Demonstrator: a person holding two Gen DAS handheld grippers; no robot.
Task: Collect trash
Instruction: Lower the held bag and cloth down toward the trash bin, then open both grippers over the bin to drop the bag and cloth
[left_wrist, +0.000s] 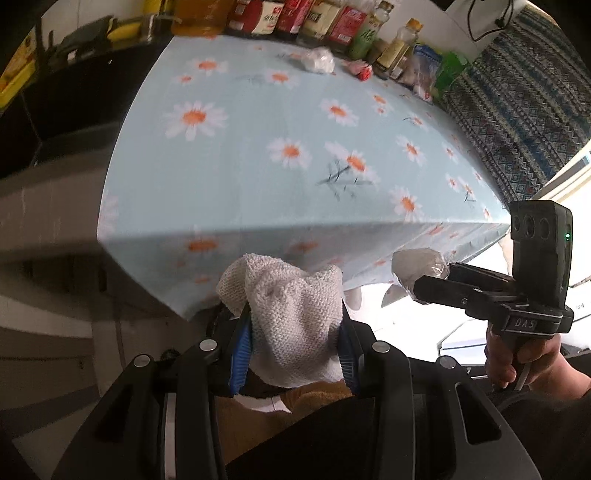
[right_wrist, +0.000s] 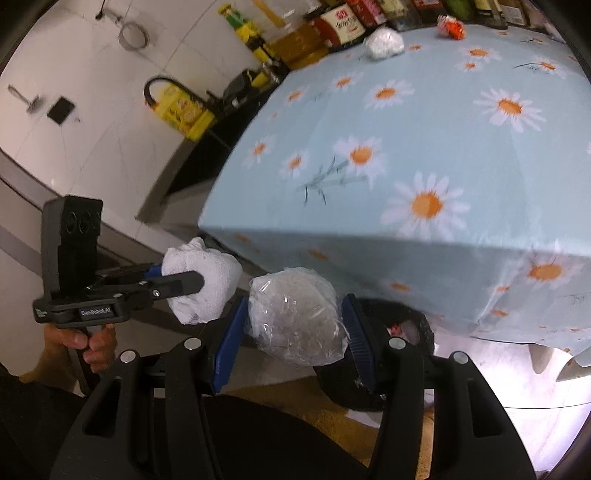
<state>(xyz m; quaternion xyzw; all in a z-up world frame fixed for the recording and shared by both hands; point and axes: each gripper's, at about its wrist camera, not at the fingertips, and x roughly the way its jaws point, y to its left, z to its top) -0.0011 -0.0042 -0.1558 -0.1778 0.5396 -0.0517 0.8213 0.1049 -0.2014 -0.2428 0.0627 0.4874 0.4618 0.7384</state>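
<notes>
Left gripper (left_wrist: 295, 343) is clamped on a crumpled white cloth wad (left_wrist: 291, 317), blue pads pressing both sides. Right gripper (right_wrist: 295, 332) is clamped on a plastic-wrapped ball (right_wrist: 295, 317), pads tight on its flanks. Both loads sit off the near edge of the table (right_wrist: 424, 147), below the tabletop.

Right view: a black bin (right_wrist: 402, 321) sits at 3 o'clock of the ball, just past the right pad and partly tucked under the tablecloth overhang — some trash visible inside. The left tool with its wad is at 9 o'clock of the ball, close beside it; touching or not, can't tell.

Tabletop: daisy-print cloth, near and middle area bare. At 12 o'clock, far edge — two pieces still lying there: one white crumpled wad (right_wrist: 382, 42), one red-and-white wrapper (right_wrist: 450, 26), near each other.

Behind them, a row of bottles (left_wrist: 295, 18) along the far edge; count unclear, blurred.

Count: two grippers, two held items, two items on the table, one bin.
</notes>
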